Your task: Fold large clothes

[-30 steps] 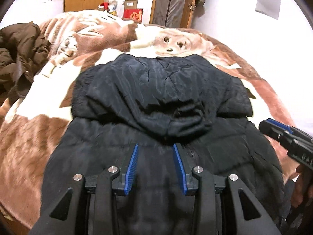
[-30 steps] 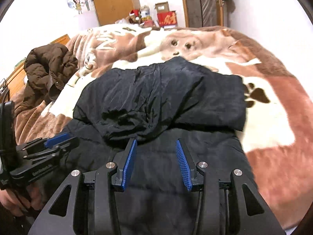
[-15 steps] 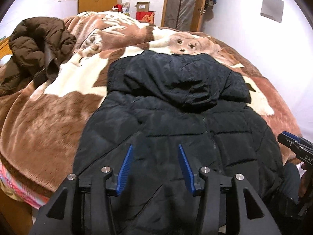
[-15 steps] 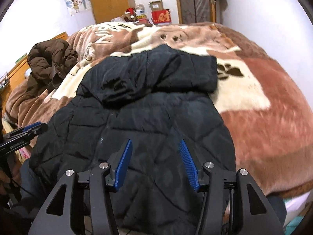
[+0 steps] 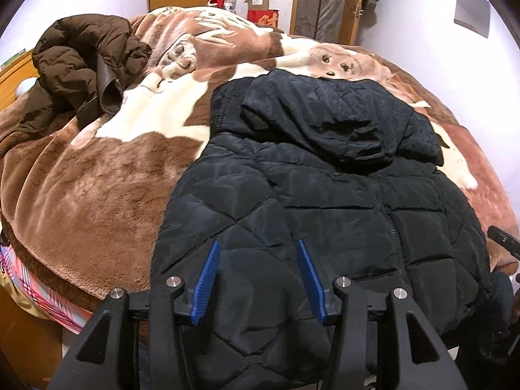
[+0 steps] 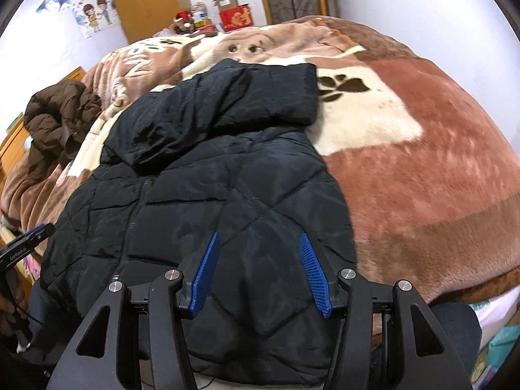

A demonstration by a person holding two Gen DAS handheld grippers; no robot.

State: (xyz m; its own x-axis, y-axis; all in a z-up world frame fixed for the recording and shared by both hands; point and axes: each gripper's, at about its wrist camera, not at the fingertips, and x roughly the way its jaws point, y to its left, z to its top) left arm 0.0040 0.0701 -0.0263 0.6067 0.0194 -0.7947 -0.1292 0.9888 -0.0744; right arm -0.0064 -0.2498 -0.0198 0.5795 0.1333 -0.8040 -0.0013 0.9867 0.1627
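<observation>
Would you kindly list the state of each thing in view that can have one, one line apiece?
Black quilted jacket: spread flat on the bed, zipped shut, hood folded down over its chest.
Brown jacket: crumpled in a heap, unfolded.
Blanket: spread over the bed.
Left gripper: jaws apart, nothing between them.
Right gripper: jaws apart, nothing between them.

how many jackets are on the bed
2: a black quilted jacket laid flat at the near edge, and a brown jacket bunched at the far left. Others may be hidden.
</observation>
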